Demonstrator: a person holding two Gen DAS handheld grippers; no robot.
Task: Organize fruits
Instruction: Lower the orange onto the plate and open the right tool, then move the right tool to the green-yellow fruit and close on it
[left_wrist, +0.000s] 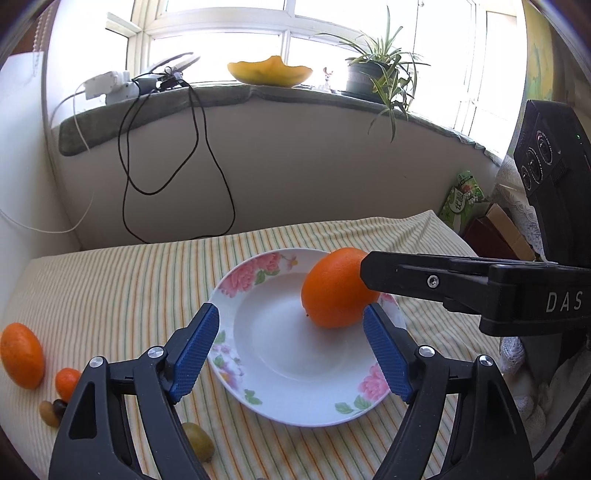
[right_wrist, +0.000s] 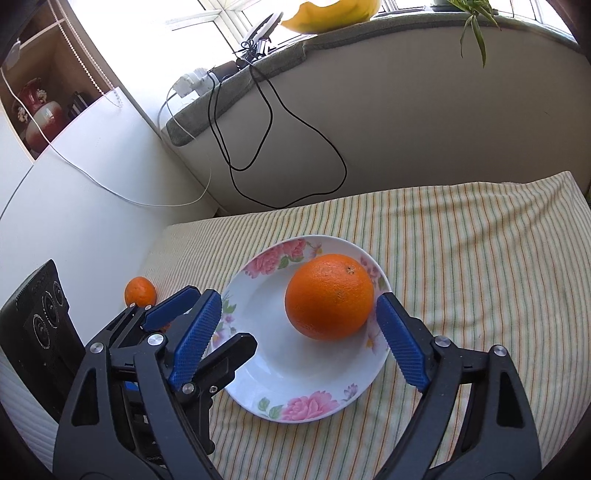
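plate (right_wrist: 258, 387): one orange (right_wrist: 328, 297) inside; right claw (right_wrist: 299, 339): spread, empty

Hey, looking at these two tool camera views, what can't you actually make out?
- Left wrist view: the right tool covers the big orange's right side, so contact cannot be told.
- Left wrist view: the small fruits at lower left sit partly behind the left tool's arm; their kind is unclear.
- Right wrist view: the left tool hides part of the plate's left rim.

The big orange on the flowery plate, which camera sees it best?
The right wrist view: the big orange shows whole on the plate, between the open right gripper fingers. In the left wrist view a black finger hides part of its right side.
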